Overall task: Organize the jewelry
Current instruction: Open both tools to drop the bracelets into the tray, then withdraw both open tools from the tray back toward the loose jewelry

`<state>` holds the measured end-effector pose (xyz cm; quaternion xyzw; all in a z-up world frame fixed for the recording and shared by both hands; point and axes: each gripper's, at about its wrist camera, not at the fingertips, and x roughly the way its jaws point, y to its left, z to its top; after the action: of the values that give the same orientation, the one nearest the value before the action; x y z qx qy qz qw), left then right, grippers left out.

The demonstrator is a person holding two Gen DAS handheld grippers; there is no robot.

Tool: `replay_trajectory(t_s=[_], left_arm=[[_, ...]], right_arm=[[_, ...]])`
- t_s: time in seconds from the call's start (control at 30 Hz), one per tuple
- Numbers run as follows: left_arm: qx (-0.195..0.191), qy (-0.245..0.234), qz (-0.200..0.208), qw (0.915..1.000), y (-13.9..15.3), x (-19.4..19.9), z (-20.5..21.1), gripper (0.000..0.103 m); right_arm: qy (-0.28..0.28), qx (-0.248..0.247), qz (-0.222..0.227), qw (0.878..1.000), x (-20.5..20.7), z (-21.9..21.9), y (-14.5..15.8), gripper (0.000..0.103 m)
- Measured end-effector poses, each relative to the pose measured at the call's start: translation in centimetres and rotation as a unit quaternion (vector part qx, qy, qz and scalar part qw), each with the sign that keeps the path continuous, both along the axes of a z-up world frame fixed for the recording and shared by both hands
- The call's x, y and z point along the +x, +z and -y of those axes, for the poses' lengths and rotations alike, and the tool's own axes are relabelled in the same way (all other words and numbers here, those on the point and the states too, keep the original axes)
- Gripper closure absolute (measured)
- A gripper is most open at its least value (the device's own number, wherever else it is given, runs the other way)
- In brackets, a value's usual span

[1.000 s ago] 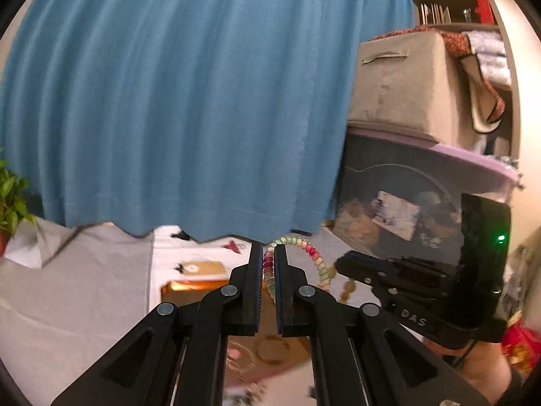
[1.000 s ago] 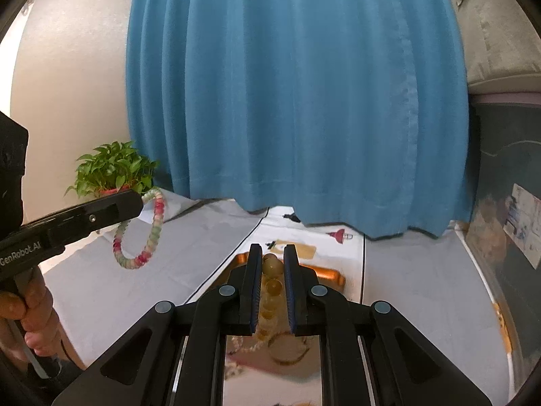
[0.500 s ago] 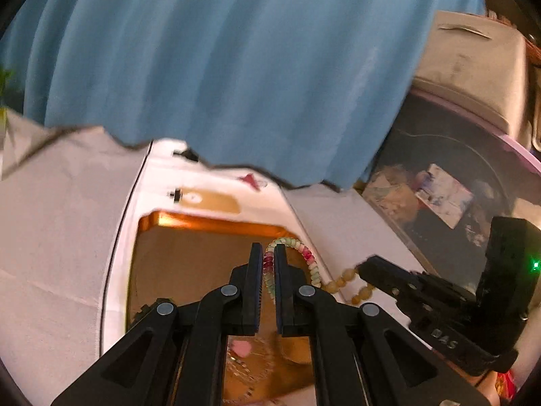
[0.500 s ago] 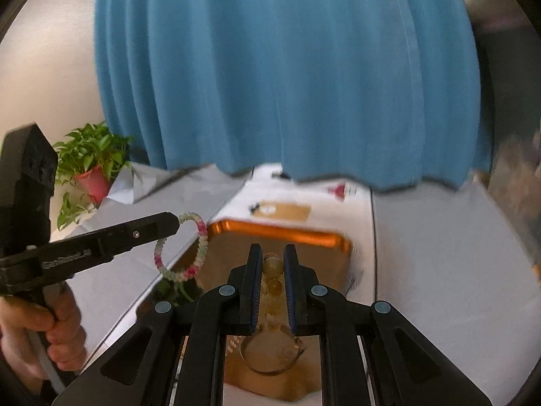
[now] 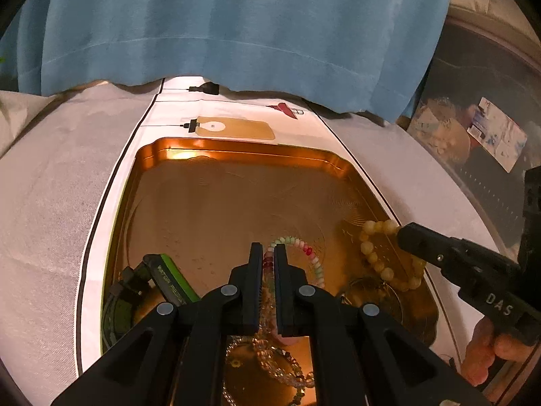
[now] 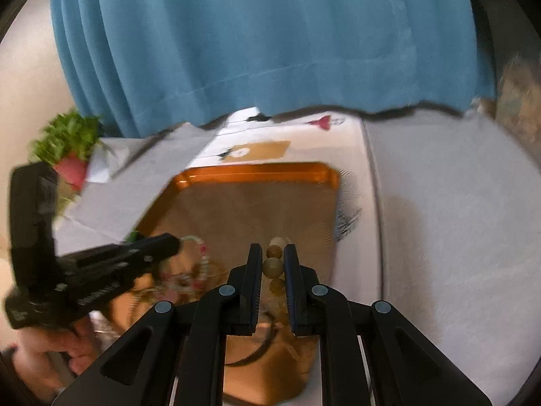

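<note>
My left gripper [image 5: 268, 253] is shut on a pastel bead bracelet [image 5: 311, 257] and holds it low over the copper tray [image 5: 236, 149]. My right gripper [image 6: 273, 257] is shut on a yellow bead bracelet [image 6: 273, 265], also over the tray [image 6: 257, 172]. In the left wrist view the right gripper [image 5: 405, 235] holds the yellow bracelet [image 5: 375, 260] at the tray's right side. In the right wrist view the left gripper [image 6: 174, 245] carries the pastel bracelet [image 6: 203, 253]. Other jewelry lies in the tray's near end: a crystal bead bracelet [image 5: 280, 365] and a thin bangle [image 5: 372, 297].
A green and black watch [image 5: 159, 280] lies at the tray's left. The tray sits on a white runner [image 5: 236, 111] over a grey cloth [image 5: 50, 176]. A blue curtain [image 5: 236, 23] hangs behind. A potted plant [image 6: 67, 149] stands at the left, a dark bin [image 5: 490, 128] at the right.
Both grippers have tilted down and lowered toward the tray with their bracelets still held. The tray now fills the view.
</note>
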<state>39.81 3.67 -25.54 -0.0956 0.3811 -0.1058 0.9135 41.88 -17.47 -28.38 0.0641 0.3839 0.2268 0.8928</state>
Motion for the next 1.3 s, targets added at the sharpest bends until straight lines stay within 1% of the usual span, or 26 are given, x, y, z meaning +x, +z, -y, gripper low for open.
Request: replay_trajectory(t_s=[0.03,0.07,0.1,0.13,0.17,0.23,0.27,0.37,0.43,0.5,0.57,0.6,0.63,0.67,0.73,0.83,0.93,1.1,1.13,1.17,1.27,1.3], left_arm=[[-0.002,0.003,-0.001,1.0000,0.1,0.0,-0.1,0.090],[-0.007,0.008,-0.002,0.9999,0.2,0.0,-0.2,0.077],[-0.009,0.010,0.000,0.9999,0.4,-0.1,-0.2,0.069],[-0.013,0.012,0.003,0.9998,0.6,-0.2,-0.2,0.059],[-0.015,0.011,0.005,0.9998,0.8,-0.3,-0.1,0.055],[-0.011,0.013,0.012,0.9998,1.3,-0.7,0.1,0.054],[-0.011,0.013,0.015,0.9997,1.5,-0.9,0.2,0.052],[-0.017,0.002,0.019,0.9997,1.9,-1.5,0.4,0.052],[-0.011,0.001,0.024,0.9996,2.4,-2.0,0.3,0.052],[-0.007,0.006,0.034,0.9994,3.0,-2.8,-0.1,0.051],[0.001,0.018,0.043,0.9989,3.6,-3.8,-1.0,0.049],[0.012,0.038,0.055,0.9977,4.1,-4.8,-1.8,0.047],[0.022,0.059,0.068,0.9957,4.5,-5.8,-2.8,0.042],[0.025,0.069,0.074,0.9946,4.7,-6.5,-3.4,0.040],[0.016,0.085,0.071,0.9938,4.7,-8.4,-5.4,0.040],[-0.001,0.093,0.051,0.9944,4.7,-10.2,-6.7,0.040],[-0.012,0.085,0.044,0.9954,5.2,-11.9,-6.9,0.040],[-0.005,0.070,0.067,0.9953,7.4,-17.3,-6.0,0.040],[0.000,0.070,0.068,0.9952,7.7,-18.3,-5.8,0.040],[0.009,0.070,0.070,0.9950,8.1,-19.4,-5.5,0.040],[0.051,0.071,0.063,0.9941,9.1,-22.4,-4.2,0.040],[0.065,0.079,0.065,0.9927,9.7,-23.6,-3.8,0.040]], right_arm=[[0.002,0.014,-0.005,1.000,0.0,0.2,-0.1,0.086],[0.001,0.018,-0.008,1.000,-0.1,0.3,-0.2,0.081],[0.001,0.020,-0.009,1.000,-0.2,0.4,-0.2,0.078],[0.000,0.019,-0.009,1.000,-0.4,0.5,-0.2,0.071],[-0.002,0.016,-0.009,1.000,-0.5,0.6,-0.2,0.063],[-0.003,0.013,-0.007,1.000,-1.0,0.6,-0.1,0.055],[-0.003,0.016,-0.005,1.000,-1.2,0.8,0.0,0.053],[0.003,0.034,-0.012,0.999,-1.8,1.3,0.0,0.052],[0.007,0.031,-0.010,0.999,-2.4,1.5,0.1,0.052],[0.008,0.024,-0.006,1.000,-3.1,1.7,0.4,0.052],[0.006,0.032,0.004,0.999,-3.7,1.9,1.1,0.052],[0.006,0.036,0.010,0.999,-4.1,1.9,1.5,0.052],[0.009,0.037,0.014,0.999,-4.4,1.9,1.8,0.052],[0.014,0.037,0.020,0.999,-4.8,1.7,2.3,0.052],[0.025,0.044,0.026,0.998,-5.5,1.3,3.0,0.052],[0.045,0.070,0.035,0.996,-7.5,0.5,4.2,0.052],[0.058,0.071,0.050,0.995,-10.1,-0.5,5.2,0.052],[0.055,0.083,0.063,0.993,-14.3,-1.6,6.7,0.052],[0.056,0.082,0.064,0.993,-15.0,-1.8,7.0,0.052],[0.051,0.072,0.065,0.994,-16.2,-2.2,7.4,0.052],[0.041,0.039,0.068,0.996,-18.8,-2.8,8.2,0.052],[0.037,0.031,0.068,0.997,-19.9,-2.9,8.6,0.052]])
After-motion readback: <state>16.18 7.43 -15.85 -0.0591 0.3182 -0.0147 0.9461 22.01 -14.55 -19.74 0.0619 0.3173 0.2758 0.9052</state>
